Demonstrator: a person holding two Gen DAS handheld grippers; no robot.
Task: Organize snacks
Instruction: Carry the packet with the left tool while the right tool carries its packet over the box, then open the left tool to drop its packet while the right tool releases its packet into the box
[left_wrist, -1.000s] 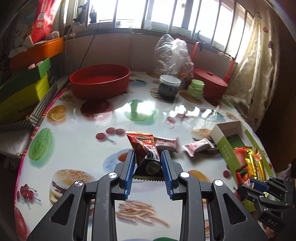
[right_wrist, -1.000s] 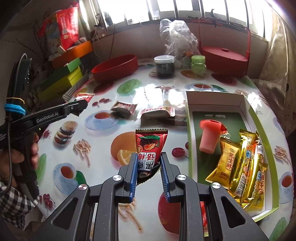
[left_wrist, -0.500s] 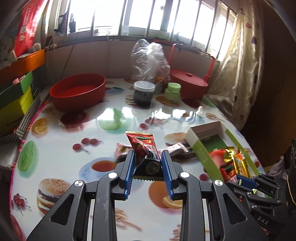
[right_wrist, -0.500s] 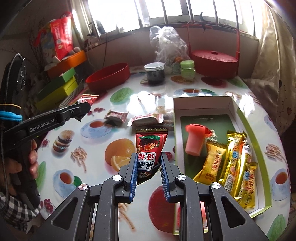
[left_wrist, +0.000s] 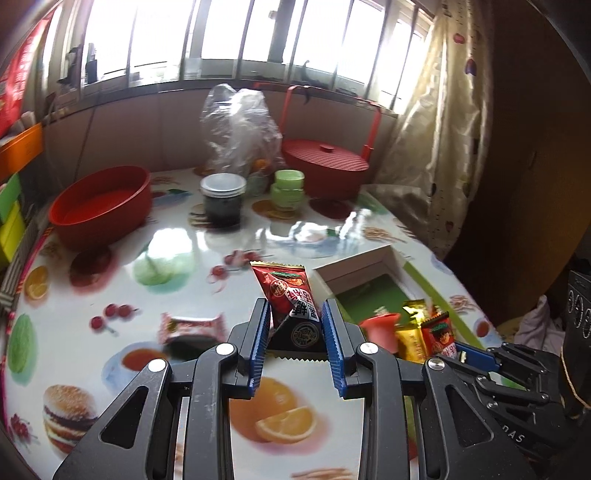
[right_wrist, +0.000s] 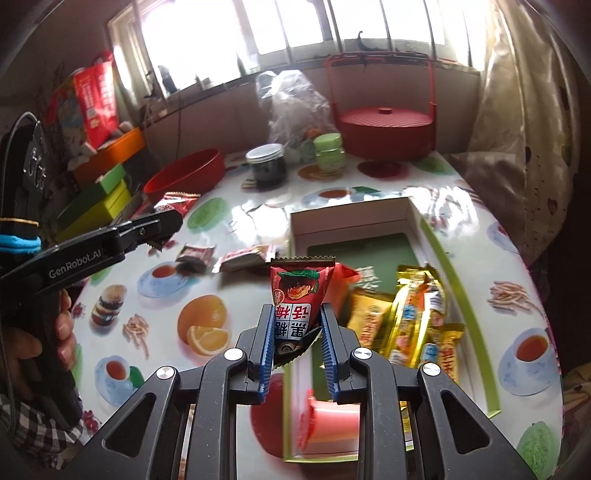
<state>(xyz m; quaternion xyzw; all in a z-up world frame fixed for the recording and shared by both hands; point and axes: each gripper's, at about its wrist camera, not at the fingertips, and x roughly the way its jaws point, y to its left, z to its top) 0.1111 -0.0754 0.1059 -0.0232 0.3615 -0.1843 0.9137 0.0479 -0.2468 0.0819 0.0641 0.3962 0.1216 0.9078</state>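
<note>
Open green-rimmed box (right_wrist: 430, 236) is seen right of centre in the right wrist view, long axis running from lower frame to upper centre; gold snack bars (right_wrist: 417, 314) are already laid inside along it. Right gripper (right_wrist: 297, 341) is clenched on a red plum packet (right_wrist: 301, 295), held upright over the box's left wall, so it is judged nearer. Left gripper (left_wrist: 295, 338) is clamped on a second red packet (left_wrist: 290, 295); there the box (left_wrist: 356, 266) lies to the right of centre. Two wrapped snacks (right_wrist: 243, 256) are left loose on the table (right_wrist: 258, 210), left of the box. Both grippers are pitched downward.
</note>
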